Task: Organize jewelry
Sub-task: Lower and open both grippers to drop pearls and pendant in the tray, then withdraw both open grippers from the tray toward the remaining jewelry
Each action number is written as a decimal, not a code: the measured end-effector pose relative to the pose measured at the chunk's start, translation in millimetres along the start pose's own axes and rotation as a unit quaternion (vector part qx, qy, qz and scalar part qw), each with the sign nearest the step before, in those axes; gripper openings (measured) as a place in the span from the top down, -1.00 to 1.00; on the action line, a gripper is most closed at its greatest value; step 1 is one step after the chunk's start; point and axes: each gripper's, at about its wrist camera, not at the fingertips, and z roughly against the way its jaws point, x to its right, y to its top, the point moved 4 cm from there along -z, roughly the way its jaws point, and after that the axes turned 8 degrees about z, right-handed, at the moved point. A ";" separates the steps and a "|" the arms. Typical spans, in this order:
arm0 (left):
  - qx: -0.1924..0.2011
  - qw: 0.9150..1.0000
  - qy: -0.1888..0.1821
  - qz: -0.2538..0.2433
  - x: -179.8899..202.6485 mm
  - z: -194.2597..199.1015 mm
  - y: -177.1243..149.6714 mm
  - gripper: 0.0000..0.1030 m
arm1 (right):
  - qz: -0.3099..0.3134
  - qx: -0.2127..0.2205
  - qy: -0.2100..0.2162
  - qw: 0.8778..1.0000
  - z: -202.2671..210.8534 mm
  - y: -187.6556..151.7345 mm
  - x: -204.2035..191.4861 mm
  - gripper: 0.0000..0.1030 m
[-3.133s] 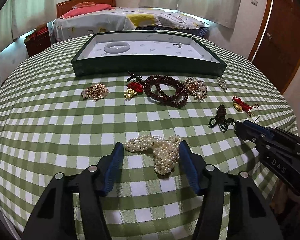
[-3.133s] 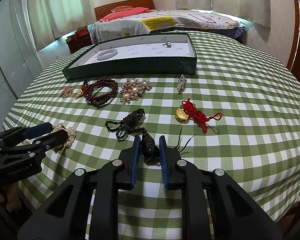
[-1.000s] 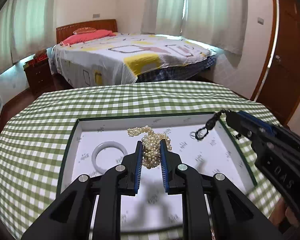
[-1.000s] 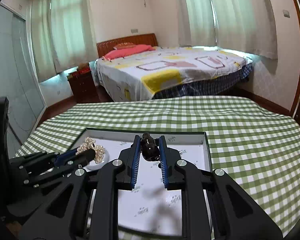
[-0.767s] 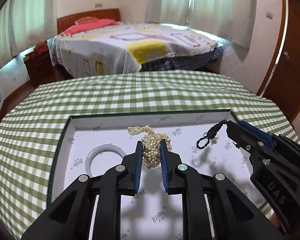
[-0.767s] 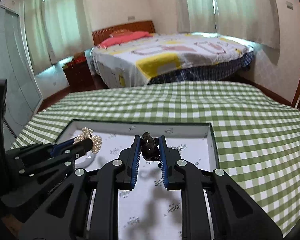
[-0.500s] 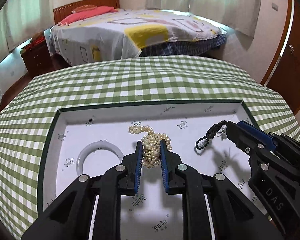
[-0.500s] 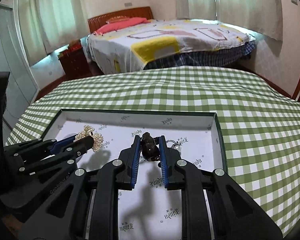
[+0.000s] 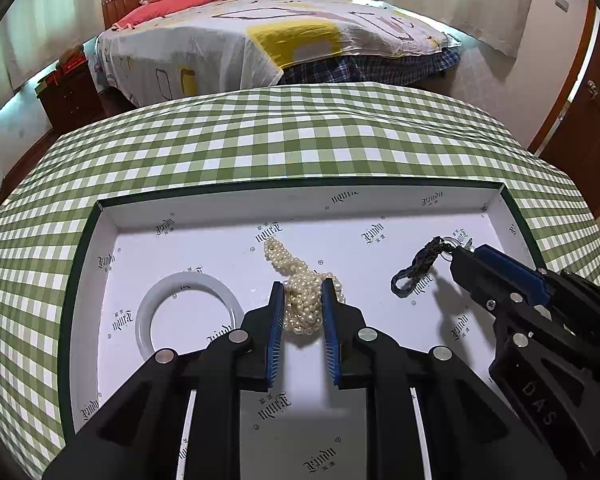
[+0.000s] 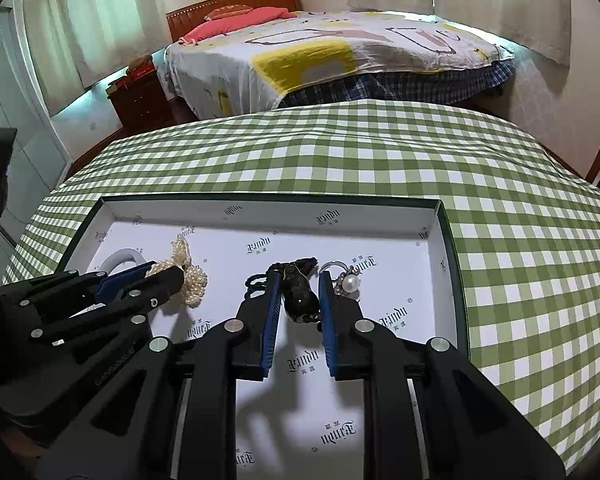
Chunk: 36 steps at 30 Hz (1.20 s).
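A dark green tray (image 9: pixel 76 264) (image 10: pixel 454 248) with white printed lining lies on the checked table. My left gripper (image 9: pixel 302 294) is shut on a bundle of pearl strands (image 9: pixel 300 304) (image 10: pixel 188 274), low over the tray's middle. My right gripper (image 10: pixel 299 284) is shut on a dark bead pendant (image 10: pixel 298 298); its knotted cord (image 9: pixel 414 268) dangles over the tray's right part. In the left wrist view the right gripper (image 9: pixel 466 258) stands to the right of the pearls. A white bangle (image 9: pixel 186 312) (image 10: pixel 120 260) lies in the tray's left part.
A pearl ring (image 10: pixel 348 280) lies in the tray just right of my right gripper's fingers. The green checked tablecloth (image 9: pixel 300 136) surrounds the tray. Behind the table stand a bed (image 10: pixel 340 56), a nightstand (image 9: pixel 68 92) and a wooden door (image 9: pixel 580 120).
Both grippers have come forward and down over the tray, each keeping its hold. The pearls and the cord now hang close to the tray's lining.
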 end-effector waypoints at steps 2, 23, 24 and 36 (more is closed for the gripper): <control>0.000 1.000 0.001 0.001 -0.3 0.4 0.0 0.61 | 0.002 0.000 -0.001 1.000 -0.3 -0.2 -0.2 0.62; 0.091 0.995 -0.030 0.016 -4.4 61.1 -5.7 -0.13 | -0.003 0.066 -0.005 0.998 59.0 -2.3 -3.6 0.34; 0.104 0.994 -0.030 0.015 -5.4 69.8 -8.6 -0.15 | -0.003 0.074 -0.007 0.997 68.0 -4.5 -4.8 0.34; 0.143 0.988 -0.034 0.040 -37.6 125.2 -51.2 -0.23 | 0.009 0.099 -0.022 0.995 122.3 -46.9 -26.0 0.34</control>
